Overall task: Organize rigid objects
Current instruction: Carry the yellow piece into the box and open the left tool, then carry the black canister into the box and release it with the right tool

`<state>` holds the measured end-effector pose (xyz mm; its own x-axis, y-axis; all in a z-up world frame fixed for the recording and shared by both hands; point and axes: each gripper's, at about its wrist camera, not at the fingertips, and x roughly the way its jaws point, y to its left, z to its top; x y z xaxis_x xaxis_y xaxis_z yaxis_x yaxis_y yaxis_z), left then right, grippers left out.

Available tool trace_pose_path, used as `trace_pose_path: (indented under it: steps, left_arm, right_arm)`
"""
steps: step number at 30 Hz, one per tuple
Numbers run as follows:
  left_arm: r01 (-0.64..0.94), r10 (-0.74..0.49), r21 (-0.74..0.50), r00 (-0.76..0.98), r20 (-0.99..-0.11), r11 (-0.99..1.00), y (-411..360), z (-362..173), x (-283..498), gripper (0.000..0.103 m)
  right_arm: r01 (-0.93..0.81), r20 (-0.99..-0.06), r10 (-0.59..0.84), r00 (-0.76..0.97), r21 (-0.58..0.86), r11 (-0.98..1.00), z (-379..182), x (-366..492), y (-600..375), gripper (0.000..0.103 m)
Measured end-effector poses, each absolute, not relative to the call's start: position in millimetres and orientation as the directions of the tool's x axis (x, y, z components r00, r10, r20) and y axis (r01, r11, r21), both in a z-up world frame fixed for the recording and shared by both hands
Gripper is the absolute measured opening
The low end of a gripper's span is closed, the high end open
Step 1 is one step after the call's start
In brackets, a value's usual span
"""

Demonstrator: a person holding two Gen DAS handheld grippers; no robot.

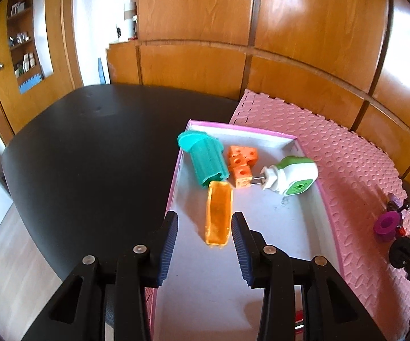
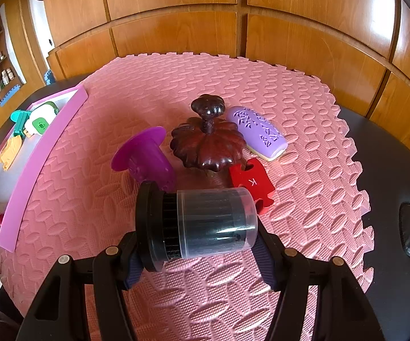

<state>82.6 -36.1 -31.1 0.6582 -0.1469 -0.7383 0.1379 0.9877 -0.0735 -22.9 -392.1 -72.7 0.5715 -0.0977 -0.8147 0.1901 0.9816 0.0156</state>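
— So, what carries everything here?

— A black table (image 1: 91,153), with a pink foam mat (image 2: 205,91) of interlocking tiles laid over its right part. Glossy wooden wall panels (image 1: 304,28) run behind it, and a wooden shelf niche (image 1: 24,45) with small bottles sits off to the left beside a door.

— And the tray?

— A pink-rimmed tray (image 1: 176,176) with a pale floor lies along the mat's left edge. Toward its far end lie a teal ribbed cup (image 1: 205,156) on its side, an orange block cluster (image 1: 240,164) touching it, and a green-and-white plug device (image 1: 290,176) just right of the blocks. An orange trough piece (image 1: 218,216) lies nearer, by the tray's left rim.

— The left gripper (image 1: 204,227)?

— Over the tray's near half, jaws wide, nothing between them; the trough piece sits just ahead of the gap.

— The right gripper (image 2: 198,244)?

— Clamped on a black cylinder with a clear cap (image 2: 196,221), held sideways above the mat's near middle. Beyond it, around the mat's centre, rest a purple flanged piece (image 2: 145,153), a dark red carved wooden lid (image 2: 207,145), a lilac patterned case (image 2: 257,132) and a red piece marked K (image 2: 252,183), bunched together.
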Motion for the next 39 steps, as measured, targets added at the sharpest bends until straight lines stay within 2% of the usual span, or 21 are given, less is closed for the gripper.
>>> trace_pose_path:
  steps: [12,20,30,35,39]
  left_arm:
    - [0.159,-0.168,-0.082,0.667,-0.726,0.984,-34.4,-26.2,73.5,0.040]
    - [0.155,-0.172,-0.089,0.675,-0.718,0.984,-29.8,-24.6,67.7,0.040]
    - [0.142,-0.177,-0.109,0.674,-0.717,0.984,-20.3,-25.4,66.1,0.040]
    - [0.120,-0.170,-0.120,0.678,-0.715,0.985,-9.5,-26.4,66.4,0.040]
    - [0.088,-0.153,-0.128,0.677,-0.720,0.988,3.0,-29.1,67.0,0.040]
  right_arm:
    - [0.247,-0.827,-0.132,0.547,0.009,0.969,-70.5,-21.1,-388.9,0.065]
    - [0.225,-0.798,-0.075,0.598,0.077,0.971,-47.9,-18.7,-367.1,0.065]
    - [-0.006,-0.733,0.108,0.671,0.139,0.990,-3.4,16.7,-281.7,0.065]
    - [-0.124,-0.748,0.202,0.633,0.160,0.979,-1.0,41.8,-228.5,0.065]
    - [-0.189,-0.780,0.226,0.584,0.140,0.972,-7.9,67.5,-190.4,0.065]
